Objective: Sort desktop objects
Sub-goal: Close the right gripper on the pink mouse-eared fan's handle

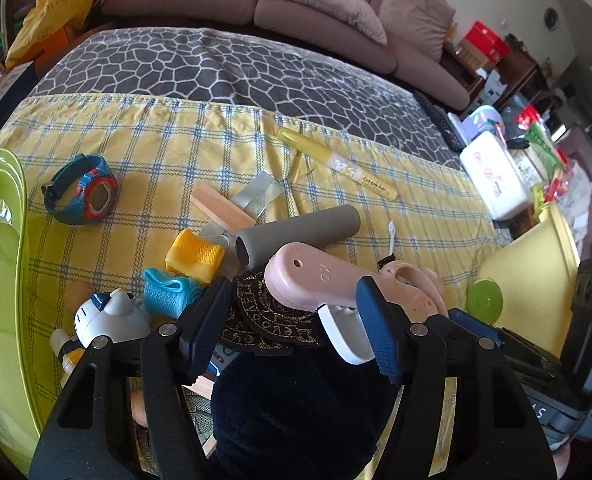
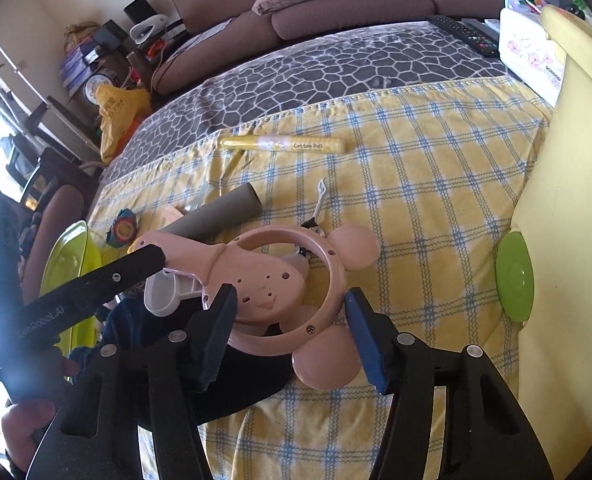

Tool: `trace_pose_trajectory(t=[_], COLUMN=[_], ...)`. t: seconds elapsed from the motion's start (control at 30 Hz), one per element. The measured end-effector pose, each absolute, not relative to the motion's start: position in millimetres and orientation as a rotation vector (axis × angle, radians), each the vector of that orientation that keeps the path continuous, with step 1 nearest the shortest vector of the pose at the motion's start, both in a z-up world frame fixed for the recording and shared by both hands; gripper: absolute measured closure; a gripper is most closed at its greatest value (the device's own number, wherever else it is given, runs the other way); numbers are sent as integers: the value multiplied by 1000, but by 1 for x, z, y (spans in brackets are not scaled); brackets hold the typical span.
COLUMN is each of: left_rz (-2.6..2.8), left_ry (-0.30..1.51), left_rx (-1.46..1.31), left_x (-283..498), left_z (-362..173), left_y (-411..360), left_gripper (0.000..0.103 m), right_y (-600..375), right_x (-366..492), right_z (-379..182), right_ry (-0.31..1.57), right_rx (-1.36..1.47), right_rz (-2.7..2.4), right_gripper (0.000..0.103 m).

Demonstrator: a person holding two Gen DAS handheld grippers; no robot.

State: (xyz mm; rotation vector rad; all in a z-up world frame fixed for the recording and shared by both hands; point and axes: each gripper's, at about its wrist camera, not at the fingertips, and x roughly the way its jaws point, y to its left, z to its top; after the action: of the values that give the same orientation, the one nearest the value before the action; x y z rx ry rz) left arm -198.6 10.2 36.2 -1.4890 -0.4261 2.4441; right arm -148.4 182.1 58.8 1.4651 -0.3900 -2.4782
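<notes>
Left gripper (image 1: pixel 291 328) sits wide open over the pile, jaws straddling a dark embroidered pouch (image 1: pixel 267 320) and the handle of the pink mouse-eared fan (image 1: pixel 316 280), with a grey foam tube (image 1: pixel 296 236) just behind it. Over on the right wrist view, right gripper (image 2: pixel 296 328) is spread apart too, jaws either side of the fan's ring (image 2: pixel 296 280) on the yellow checked cloth (image 2: pixel 416 184), not clamped on it.
</notes>
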Motion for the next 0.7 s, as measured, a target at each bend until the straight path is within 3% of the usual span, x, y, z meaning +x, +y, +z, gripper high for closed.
trace_pose_trajectory(t=[0.07, 0.13, 0.17, 0.23, 0.37, 0.67, 0.7], left_rz=[2444, 2456, 2450, 2453, 2462, 2345, 2336], left_ry=[-460, -523, -560, -592, -603, -663, -672], left_rx=[-1503, -1515, -1504, -1501, -1516, -1553, -1556], left_x=[-200, -202, -203, -207, -217, -228, -229], left_z=[37, 37, 39, 42, 40, 28, 26], left_y=[6, -2, -5, -10, -10, 2, 4], left_gripper=[42, 28, 15, 8, 7, 10, 15], right_y=[183, 186, 187, 188, 186, 180, 180], right_x=[-149, -150, -150, -150, -148, -145, -144], right_z=[59, 57, 57, 56, 54, 54, 53], right_ry=[-397, -415, -427, -434, -403, -334, -332], right_rx=[1464, 1470, 1472, 1474, 1482, 1444, 1442], right_rz=[-2477, -2466, -2461, -2452, -2455, -2437, -2435], right_gripper=[46, 46, 46, 45, 35, 43, 43])
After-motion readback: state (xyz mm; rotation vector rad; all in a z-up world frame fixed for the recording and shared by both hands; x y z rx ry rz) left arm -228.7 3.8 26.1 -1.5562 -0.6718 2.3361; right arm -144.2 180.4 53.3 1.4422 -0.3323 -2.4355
